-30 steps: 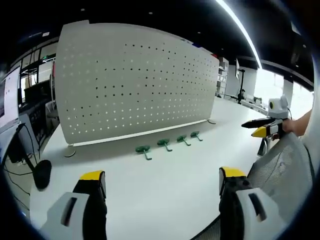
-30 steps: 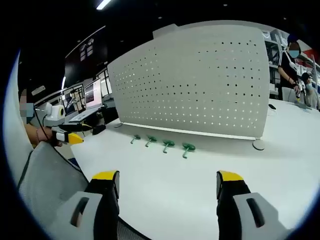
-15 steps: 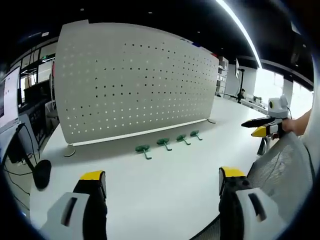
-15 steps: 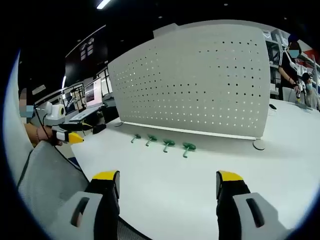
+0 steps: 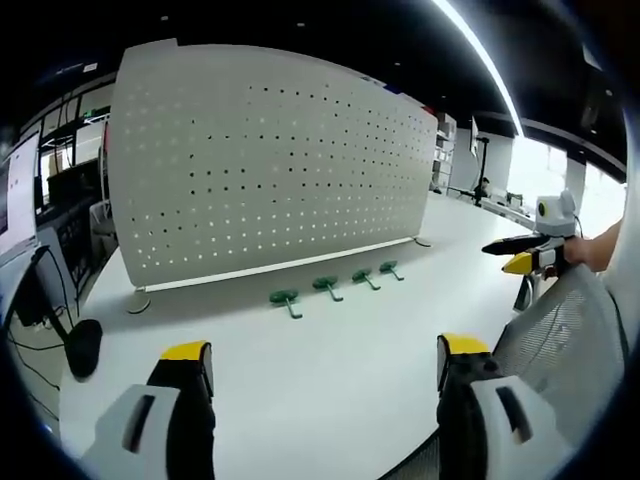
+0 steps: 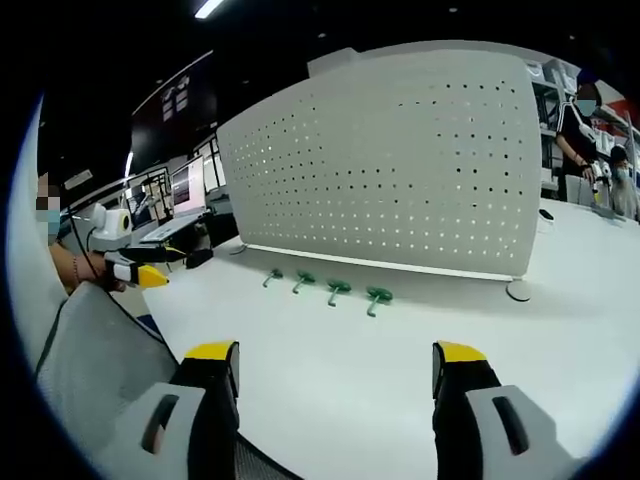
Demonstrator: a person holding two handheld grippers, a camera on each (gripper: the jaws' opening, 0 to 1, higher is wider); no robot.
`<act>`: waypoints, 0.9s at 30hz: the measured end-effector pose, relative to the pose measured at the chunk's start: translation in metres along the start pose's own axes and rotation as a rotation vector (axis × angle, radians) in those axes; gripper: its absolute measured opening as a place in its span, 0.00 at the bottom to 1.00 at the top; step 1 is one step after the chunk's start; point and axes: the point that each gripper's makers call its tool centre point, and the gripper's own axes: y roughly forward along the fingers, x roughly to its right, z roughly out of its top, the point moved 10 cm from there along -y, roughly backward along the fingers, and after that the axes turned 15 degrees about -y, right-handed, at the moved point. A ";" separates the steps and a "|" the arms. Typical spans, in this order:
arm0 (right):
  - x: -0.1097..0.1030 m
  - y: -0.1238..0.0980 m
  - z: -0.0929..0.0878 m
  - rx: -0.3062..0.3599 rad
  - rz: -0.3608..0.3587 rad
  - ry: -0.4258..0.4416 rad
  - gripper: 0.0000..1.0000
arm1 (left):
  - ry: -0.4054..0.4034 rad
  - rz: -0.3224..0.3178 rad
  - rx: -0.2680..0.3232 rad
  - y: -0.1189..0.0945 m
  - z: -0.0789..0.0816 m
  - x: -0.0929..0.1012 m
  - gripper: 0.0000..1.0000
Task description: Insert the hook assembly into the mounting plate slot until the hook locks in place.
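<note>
Still Far Out: Four Green Hooks Lie Ahead of Both Pairs of Fingers, Untouched

Four green hook assemblies lie in a row on the white tabletop (image 5: pixel 300 400) just in front of the foot of the perforated mounting plate (image 5: pixel 270 170), which stands upright on small round feet. Taking the plate as the landmark, the hooks sit near its lower edge, toward its middle: hook nearest the left gripper (image 5: pixel 287 299), then the second hook (image 5: pixel 326 286), the third hook (image 5: pixel 365 277) and the fourth hook (image 5: pixel 389 267). Each looks like a flat rounded head with a short stem; the stems seem to point away from the plate, toward the person, though finer detail is too small to tell.

From the right gripper view the same row (image 6: pixel 335 290) lies ahead and a little left of centre, below the plate (image 6: pixel 400 160).

Both grippers are well apart from the hooks, with bare tabletop between. The left gripper (image 5: pixel 315 365) has its fingers spread wide and holds nothing; so does the right gripper (image 6: pixel 325 365). Neither looks clearly nearer; I judge that the coming move calls for a forward reach toward the plate's foot, then a pinch across one hook's stem.
</note>
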 end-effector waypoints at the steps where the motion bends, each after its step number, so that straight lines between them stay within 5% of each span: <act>1: 0.000 0.000 0.001 0.002 0.000 -0.007 0.77 | 0.003 -0.003 0.001 0.000 0.001 0.001 0.95; 15: 0.005 -0.001 0.010 0.020 -0.008 -0.009 0.79 | 0.030 -0.022 -0.011 0.005 0.010 -0.001 0.95; 27: 0.004 0.006 0.023 0.041 0.021 -0.043 0.78 | 0.131 -0.076 -0.074 0.024 0.022 -0.012 0.95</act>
